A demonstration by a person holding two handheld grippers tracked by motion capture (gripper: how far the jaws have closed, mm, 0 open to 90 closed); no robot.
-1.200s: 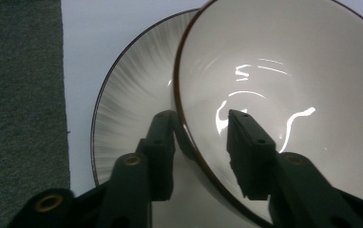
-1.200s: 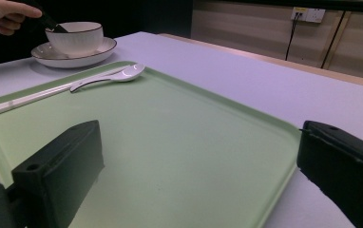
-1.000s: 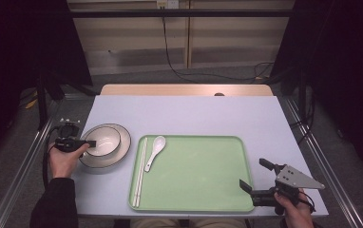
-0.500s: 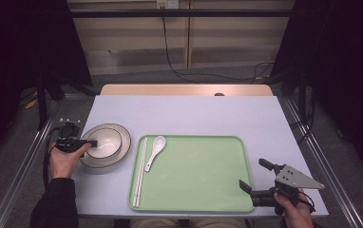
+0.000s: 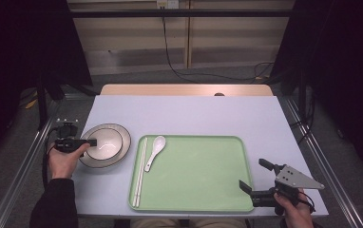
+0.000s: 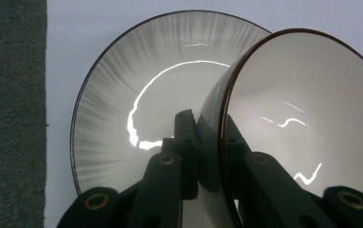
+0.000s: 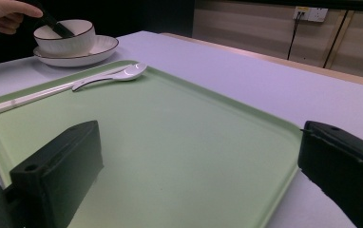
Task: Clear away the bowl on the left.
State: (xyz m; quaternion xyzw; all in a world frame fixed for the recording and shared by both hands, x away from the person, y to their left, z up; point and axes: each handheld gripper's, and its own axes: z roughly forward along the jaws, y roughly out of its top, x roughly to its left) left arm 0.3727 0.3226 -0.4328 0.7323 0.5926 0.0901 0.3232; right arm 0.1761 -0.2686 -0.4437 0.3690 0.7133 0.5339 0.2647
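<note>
Glazed glossy ceramic bowl point(image 6: 308, 118), plate point(image 6: 137, 90), spoon point(image 5: 155, 148); smooth matt plastic tray point(image 5: 203, 199); matt table point(image 5: 194, 114).

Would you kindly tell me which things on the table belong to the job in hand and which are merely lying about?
In hand:
- bowl, its rim pinched by the left gripper, whose jaws have just been closing on it
- plate under the bowl

Lying about:
- green tray
- white spoon on the tray
- chopsticks beside the spoon
- right gripper, open at the tray's corner
</note>
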